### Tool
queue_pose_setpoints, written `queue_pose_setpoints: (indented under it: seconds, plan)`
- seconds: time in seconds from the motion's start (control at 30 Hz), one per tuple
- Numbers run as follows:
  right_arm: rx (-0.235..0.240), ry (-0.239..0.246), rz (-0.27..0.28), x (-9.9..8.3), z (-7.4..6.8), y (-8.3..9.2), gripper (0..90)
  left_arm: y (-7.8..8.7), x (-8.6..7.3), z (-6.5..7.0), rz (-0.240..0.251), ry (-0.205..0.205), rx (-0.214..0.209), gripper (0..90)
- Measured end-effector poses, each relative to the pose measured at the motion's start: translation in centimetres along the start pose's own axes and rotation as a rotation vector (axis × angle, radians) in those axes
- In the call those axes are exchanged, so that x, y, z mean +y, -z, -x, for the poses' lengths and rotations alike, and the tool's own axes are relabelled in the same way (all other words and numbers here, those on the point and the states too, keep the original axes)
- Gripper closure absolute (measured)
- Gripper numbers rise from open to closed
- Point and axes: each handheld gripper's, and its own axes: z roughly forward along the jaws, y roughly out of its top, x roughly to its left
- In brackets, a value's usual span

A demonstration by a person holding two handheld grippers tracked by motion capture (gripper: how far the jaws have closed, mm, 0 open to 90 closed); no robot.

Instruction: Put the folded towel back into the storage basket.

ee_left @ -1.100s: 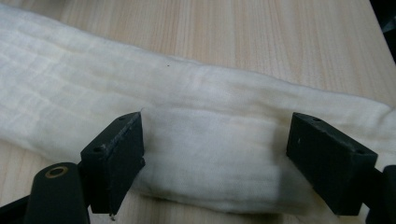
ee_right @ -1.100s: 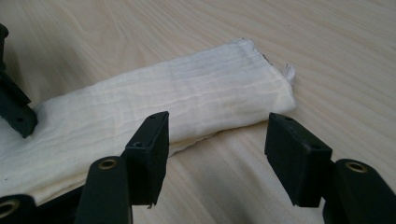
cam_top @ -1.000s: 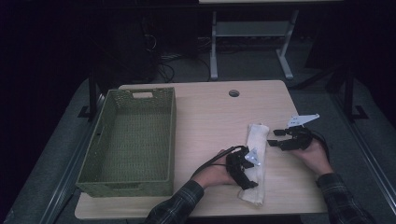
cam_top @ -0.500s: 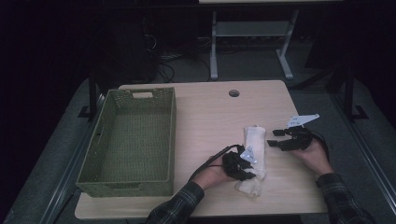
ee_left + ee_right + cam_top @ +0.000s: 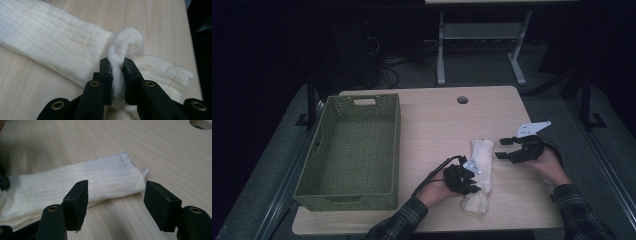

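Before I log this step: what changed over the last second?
The left gripper has just closed on a fold of the white cloth, bunching its near end. The right gripper stayed open beside the far end; the basket is unmoved.

Cream folded cloth [image 5: 479,172], long and narrow, lying lower centre-right in the high view; near end bunched and pinched upward.

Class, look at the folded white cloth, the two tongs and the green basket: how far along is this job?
Done: the left tongs, which have just been closing, now pinch a bunched fold at one end of the white cloth. In hand: the right tongs stand open beside the cloth's other end, not touching it. Left: probably gripping that end, then lifting the cloth, perhaps into the green basket, which holds nothing.
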Motion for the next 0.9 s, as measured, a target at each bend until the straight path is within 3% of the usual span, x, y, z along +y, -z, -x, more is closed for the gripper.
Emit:
queue_pose_setpoints:
  seconds: [0.17,0.4,0.7,0.77,0.9]
  plan:
    - [0.032,0.027,0.008,1.3,0.1,-0.4,36.0,1.0,-0.7,0.7,0.001,0.008,-0.002,78.9]
    - [0.089,0.059,-0.038,3.5,0.8,-3.1,35.8,1.8,-1.6,1.0,0.007,0.035,-0.019,78.8]
    - [0.169,0.037,-0.088,3.9,1.8,-6.8,34.4,1.6,-1.6,0.9,0.006,0.041,-0.024,78.7]
    - [0.164,0.073,-0.119,3.9,1.8,-7.4,34.3,1.5,-1.6,0.9,0.006,0.034,-0.025,78.8]
    - [0.168,0.076,-0.144,3.5,1.8,-7.9,36.2,1.5,-1.5,0.8,0.006,0.036,-0.026,78.7]
